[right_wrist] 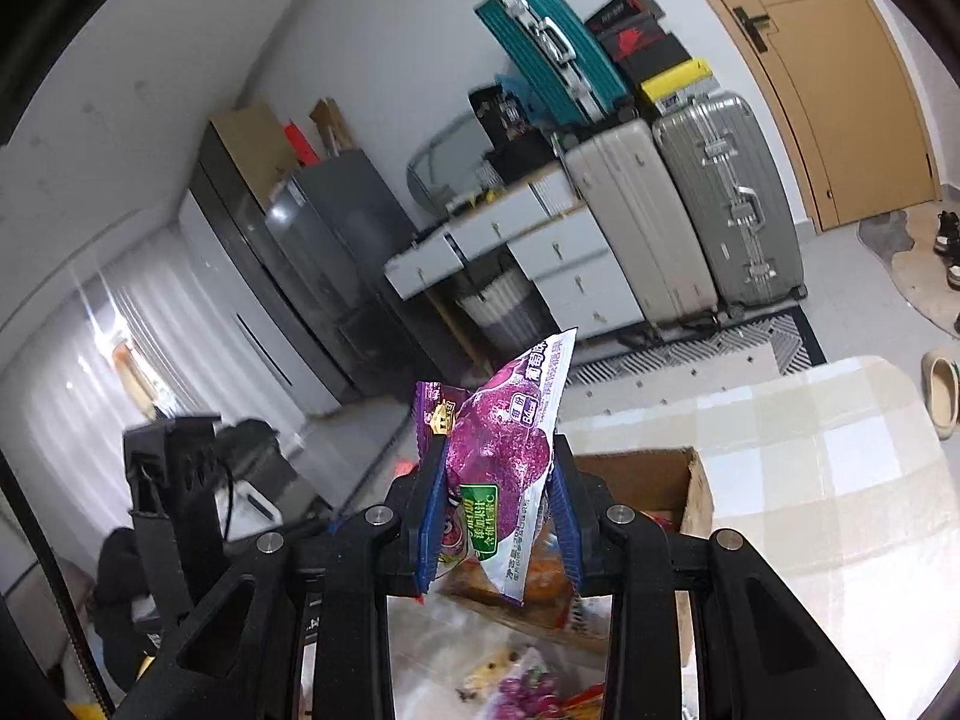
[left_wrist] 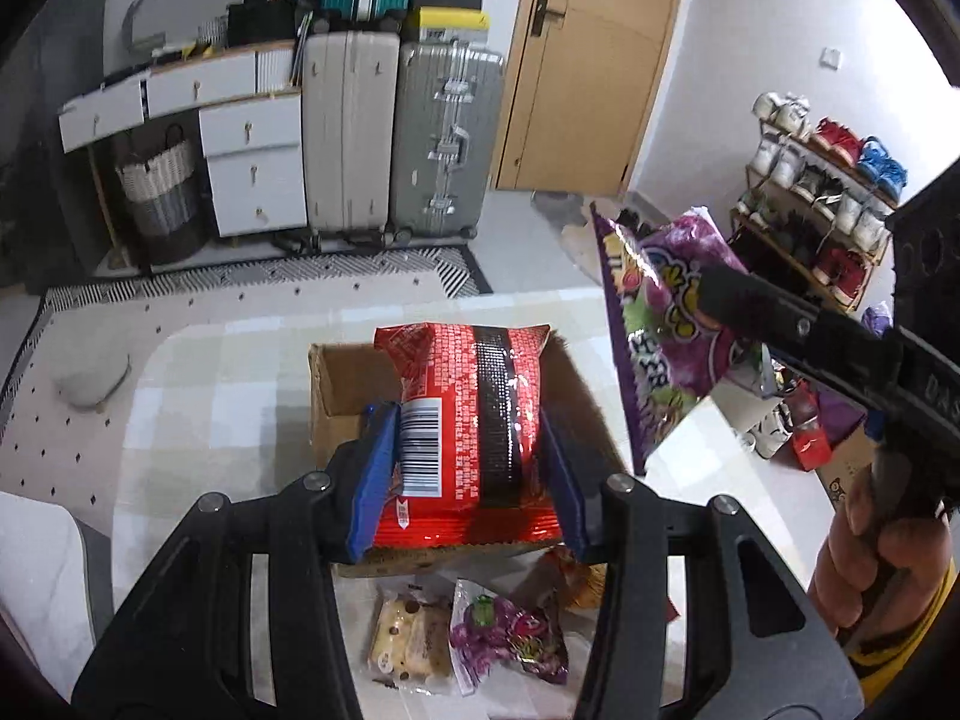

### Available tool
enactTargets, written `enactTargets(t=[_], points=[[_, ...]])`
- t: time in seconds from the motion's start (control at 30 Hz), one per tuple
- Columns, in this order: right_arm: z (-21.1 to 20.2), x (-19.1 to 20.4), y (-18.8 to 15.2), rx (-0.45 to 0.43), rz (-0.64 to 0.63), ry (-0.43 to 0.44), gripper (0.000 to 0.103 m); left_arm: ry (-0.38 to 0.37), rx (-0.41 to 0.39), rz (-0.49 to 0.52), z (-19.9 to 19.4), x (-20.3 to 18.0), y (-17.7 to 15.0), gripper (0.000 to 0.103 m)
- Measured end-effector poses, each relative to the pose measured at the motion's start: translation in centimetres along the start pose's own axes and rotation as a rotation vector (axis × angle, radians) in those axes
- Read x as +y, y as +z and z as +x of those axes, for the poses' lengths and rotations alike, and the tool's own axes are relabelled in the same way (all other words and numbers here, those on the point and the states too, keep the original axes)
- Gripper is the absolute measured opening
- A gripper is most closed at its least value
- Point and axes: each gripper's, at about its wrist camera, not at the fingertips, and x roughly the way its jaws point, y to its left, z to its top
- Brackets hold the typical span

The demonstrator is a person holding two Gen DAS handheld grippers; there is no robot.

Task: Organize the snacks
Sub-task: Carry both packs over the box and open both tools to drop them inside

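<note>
My left gripper [left_wrist: 468,456] is shut on a red snack bag [left_wrist: 474,414] with a barcode and holds it over the open cardboard box [left_wrist: 342,384] on the checked table. My right gripper [right_wrist: 501,504] is shut on a purple grape snack bag [right_wrist: 510,450] and holds it up in the air above the near side of the box [right_wrist: 696,492]. In the left wrist view the purple bag [left_wrist: 666,324] hangs to the right of the box, pinched by the right gripper's black finger [left_wrist: 756,300].
Loose snacks lie on the table in front of the box: a pale cake pack [left_wrist: 408,636] and a small purple grape pack [left_wrist: 510,636]. The checked tablecloth [right_wrist: 840,468] spreads right. Suitcases [left_wrist: 444,138], white drawers [left_wrist: 252,168] and a shoe rack [left_wrist: 822,198] stand beyond.
</note>
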Motion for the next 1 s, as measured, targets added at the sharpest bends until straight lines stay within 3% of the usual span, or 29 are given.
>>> enactTargets(t=[0.47, 1.0], points=[[6.2, -3.7, -1.6, 0.124, 0.039, -0.045, 0.031, -0.021, 0.120, -0.038, 11.8, 2.3, 1.0, 0.043], [7.1, -4.2, -3.4, 0.156, 0.034, -0.061, 0.031, -0.019, 0.155, -0.050, 16.2, 3.3, -0.2, 0.043]])
